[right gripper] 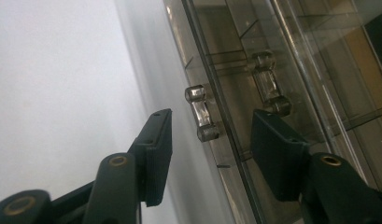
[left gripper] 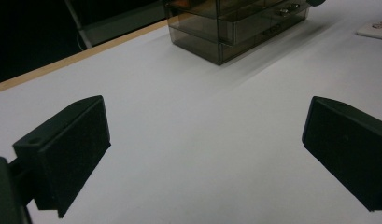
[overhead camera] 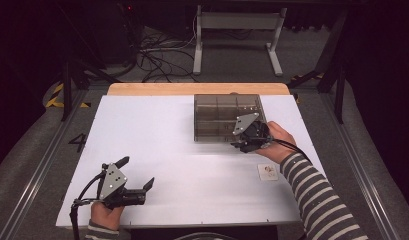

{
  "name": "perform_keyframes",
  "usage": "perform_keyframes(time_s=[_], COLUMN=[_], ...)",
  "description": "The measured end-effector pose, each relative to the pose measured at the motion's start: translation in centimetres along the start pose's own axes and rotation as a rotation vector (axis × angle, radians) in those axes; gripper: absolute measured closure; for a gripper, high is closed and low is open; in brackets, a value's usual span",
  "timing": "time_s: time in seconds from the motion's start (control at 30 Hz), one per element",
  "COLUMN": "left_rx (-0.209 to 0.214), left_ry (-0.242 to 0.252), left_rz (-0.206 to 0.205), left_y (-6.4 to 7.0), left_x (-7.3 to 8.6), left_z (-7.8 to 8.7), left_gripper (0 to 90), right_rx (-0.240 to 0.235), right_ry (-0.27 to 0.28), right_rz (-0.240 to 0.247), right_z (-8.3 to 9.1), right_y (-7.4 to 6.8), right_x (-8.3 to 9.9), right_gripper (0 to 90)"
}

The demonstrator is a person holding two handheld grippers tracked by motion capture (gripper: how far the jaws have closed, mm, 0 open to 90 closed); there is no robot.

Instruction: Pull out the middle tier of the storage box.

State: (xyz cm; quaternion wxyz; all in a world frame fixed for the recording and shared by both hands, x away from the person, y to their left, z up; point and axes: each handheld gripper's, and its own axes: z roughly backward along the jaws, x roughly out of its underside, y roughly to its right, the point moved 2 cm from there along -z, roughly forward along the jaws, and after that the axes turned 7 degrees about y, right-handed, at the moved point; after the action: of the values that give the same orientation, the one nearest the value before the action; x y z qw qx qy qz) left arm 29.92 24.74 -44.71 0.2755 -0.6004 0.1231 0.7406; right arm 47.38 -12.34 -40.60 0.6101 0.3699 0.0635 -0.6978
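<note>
Right gripper (overhead camera: 240, 145) at the front of the smoky clear drawer box (overhead camera: 217, 114); left gripper (overhead camera: 138, 173) idle at the near left of the table (overhead camera: 182, 190).

Drawer box stands on the white table, right of centre toward the far edge. In the right gripper view the jaws are spread, with the lower drawer handle (right gripper: 201, 119) in the gap between them, just ahead of the tips; neither pad touches it. A second handle (right gripper: 270, 83) sits beyond, on the next drawer front. Left gripper's jaws are wide apart, holding nothing, over bare tabletop, well apart from the box. A small white card (overhead camera: 267, 171) lies near the right forearm, just beside the striped sleeve (overhead camera: 317, 195).
</note>
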Motion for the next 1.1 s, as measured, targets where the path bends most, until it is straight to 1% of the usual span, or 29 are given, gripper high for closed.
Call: perform_keyframes(time_s=[0.03,0.07,0.13,0.17,0.23,0.27,0.47,0.53,0.57,0.63,0.67,0.83,0.87,0.93,0.97,1.0,1.03,1.07,1.1], left_rx=[0.0,0.0,0.001,0.0,0.001,0.001,0.0,0.002,0.002,0.001,0.001,0.001,0.002,0.002,0.002,0.001,0.001,0.001,0.003], left_ry=[0.0,-0.001,-0.001,-0.001,-0.001,-0.001,-0.001,0.0,0.0,0.001,0.001,0.002,0.001,0.001,0.0,0.0,0.0,0.0,0.0], left_rz=[-0.001,0.0,0.001,0.0,0.0,0.0,0.001,0.005,0.005,0.003,0.003,0.004,0.005,0.005,0.005,0.001,0.001,0.002,0.005], left_y=[0.0,0.0,0.0,0.0,0.0,0.0,0.0,0.0,0.0,0.0,0.0,0.0,0.0,0.0,0.0,0.0,0.0,0.0,0.0], left_x=[0.0,0.0,0.0,0.0,0.0,0.0,0.0,0.0,0.0,0.0,0.0,0.0,0.0,0.0,0.0,0.0,0.0,0.0,0.0], left_z=[0.0,0.0,0.0,0.0,0.0,0.0,0.0,0.0,0.0,0.0,0.0,0.0,0.0,0.0,0.0,0.0,0.0,0.0,0.0], left_gripper=[1.6,1.6,1.6,1.6,1.6,1.6,1.6,1.6,1.6,1.6,1.6,1.6,1.6,1.6,1.6,1.6,1.6,1.6,1.6], right_rx=[0.004,0.004,0.005,0.003,0.008,0.006,0.001,0.018,0.024,0.023,0.021,0.036,0.02,0.022,0.031,0.018,0.033,0.032,0.022], right_ry=[-0.005,-0.014,-0.017,-0.024,-0.032,-0.033,-0.054,-0.06,-0.063,-0.063,-0.067,-0.068,-0.073,-0.07,-0.068,-0.073,-0.067,-0.068,-0.075], right_rz=[0.002,0.019,0.017,0.027,0.023,0.029,0.042,0.039,0.038,0.04,0.053,0.048,0.061,0.055,0.048,0.06,0.048,0.046,0.055], right_z=[-0.1,-0.4,-0.5,-0.8,-0.9,-1.2,-1.8,-2.2,-2.2,-2.3,-2.4,-2.5,-2.4,-2.4,-2.4,-2.4,-2.4,-2.4,-2.3], right_y=[0.0,0.0,0.0,0.0,-0.1,-0.1,0.1,0.1,0.1,0.1,0.1,0.0,0.1,0.1,0.0,0.1,0.0,0.0,0.0], right_x=[0.1,0.2,0.2,0.3,0.3,0.3,0.5,0.5,0.5,0.5,0.4,0.3,0.4,0.3,0.3,0.3,0.3,0.3,0.3], right_gripper=[50.8,52.1,52.7,53.6,54.1,55.1,57.6,60.0,61.1,62.1,64.8,65.4,65.5,65.5,65.6,65.5,65.6,65.6,65.7])
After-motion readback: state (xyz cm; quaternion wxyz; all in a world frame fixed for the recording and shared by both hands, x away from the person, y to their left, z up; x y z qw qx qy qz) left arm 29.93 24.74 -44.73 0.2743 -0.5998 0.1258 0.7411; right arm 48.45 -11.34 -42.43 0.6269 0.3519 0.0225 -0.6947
